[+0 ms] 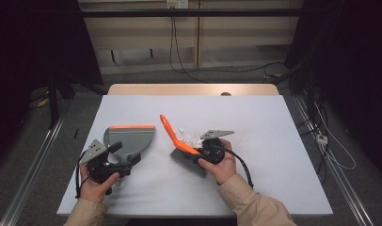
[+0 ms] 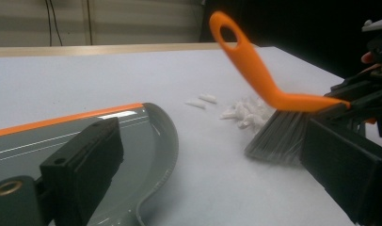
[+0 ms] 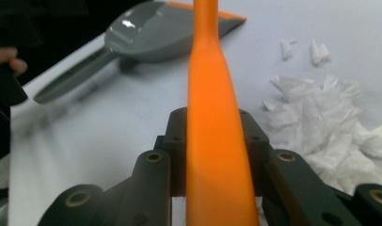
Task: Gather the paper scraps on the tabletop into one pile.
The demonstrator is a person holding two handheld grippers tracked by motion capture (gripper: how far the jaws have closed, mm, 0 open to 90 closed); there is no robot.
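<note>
Beside the white scraps (image 1: pixel 191 140), right tongs (image 1: pixel 205 153) clamp the orange, grey-bristled brush (image 1: pixel 179 140); left tongs (image 1: pixel 117 159) grip the grey dustpan (image 1: pixel 130 139).

Setting: lab-style recording bay. Evidence: white-topped table (image 1: pixel 274 188) on grey carpet, dark curtains (image 1: pixel 34 47) at both sides, floor rails (image 1: pixel 31 165), loose cables (image 1: pixel 179 56), wall socket (image 1: pixel 176 4).

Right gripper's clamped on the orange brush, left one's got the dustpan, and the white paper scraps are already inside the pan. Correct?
Not quite. The scraps are not in the dustpan; they lie on the table beside the brush bristles, apart from the pan, as the high view shows. The rest holds: the right gripper is clamped on the orange brush, and the left gripper has the dustpan.
</note>
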